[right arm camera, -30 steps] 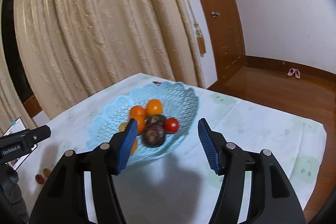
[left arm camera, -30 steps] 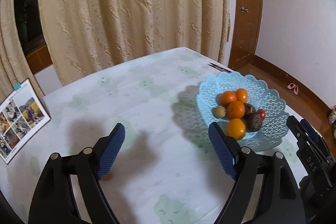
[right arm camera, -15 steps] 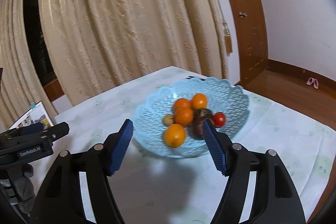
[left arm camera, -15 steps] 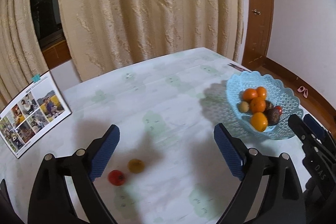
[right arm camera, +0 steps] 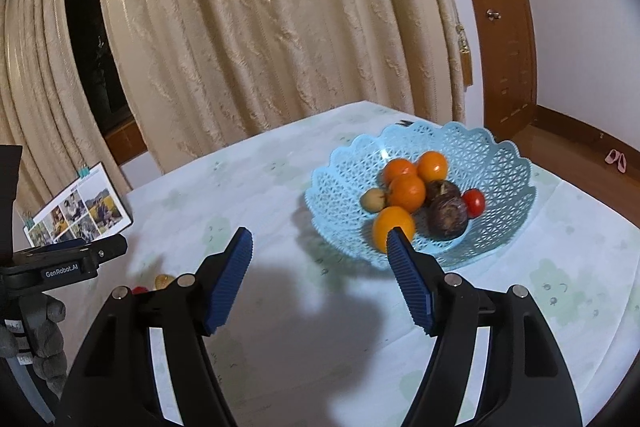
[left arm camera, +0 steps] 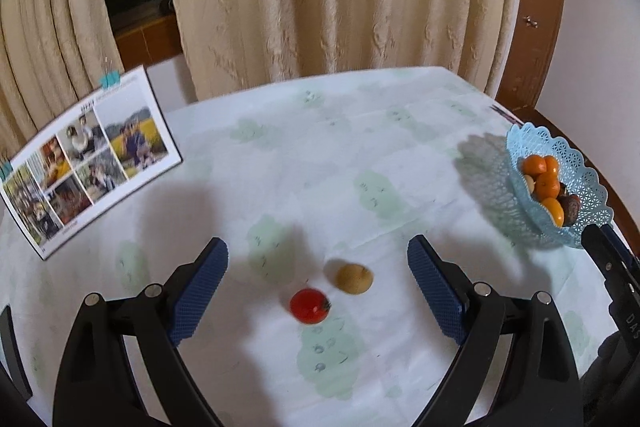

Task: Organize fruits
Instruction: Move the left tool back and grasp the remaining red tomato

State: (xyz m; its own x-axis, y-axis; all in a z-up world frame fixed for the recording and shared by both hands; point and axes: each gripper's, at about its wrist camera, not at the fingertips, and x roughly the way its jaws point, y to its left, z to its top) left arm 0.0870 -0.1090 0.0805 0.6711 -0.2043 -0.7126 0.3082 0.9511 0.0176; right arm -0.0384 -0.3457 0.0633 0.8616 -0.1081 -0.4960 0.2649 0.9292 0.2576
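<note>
Two fruits are left out on the worktop, so this is nearly done but not quite. The left gripper (left arm camera: 318, 261) has its blue ribbed fingers (left arm camera: 198, 285) spread wide with nothing between the pads. Its jaws have just been opening, and the small red tomato (left arm camera: 309, 305) and the little tan-yellow round fruit (left arm camera: 354, 278) sit just beside each other on the cloth below the gap. Neither is touched. My guess is one of those gets grabbed next.

The right gripper (right arm camera: 320, 277) is also empty, its jaws parted and having just been opening, hovering over bare worktop (right arm camera: 256, 187) near the light blue lattice plastic basket (right arm camera: 500, 163).

That basket already holds most of the haul: four oranges (right arm camera: 406, 191), two dark brown-purple fruits (right arm camera: 447, 213), a tan one and a red tomato. It sits well apart from the two strays, toward the worktop's right edge. A photo calendar card (left arm camera: 90, 157) stands at the far left, not part of the job.
</note>
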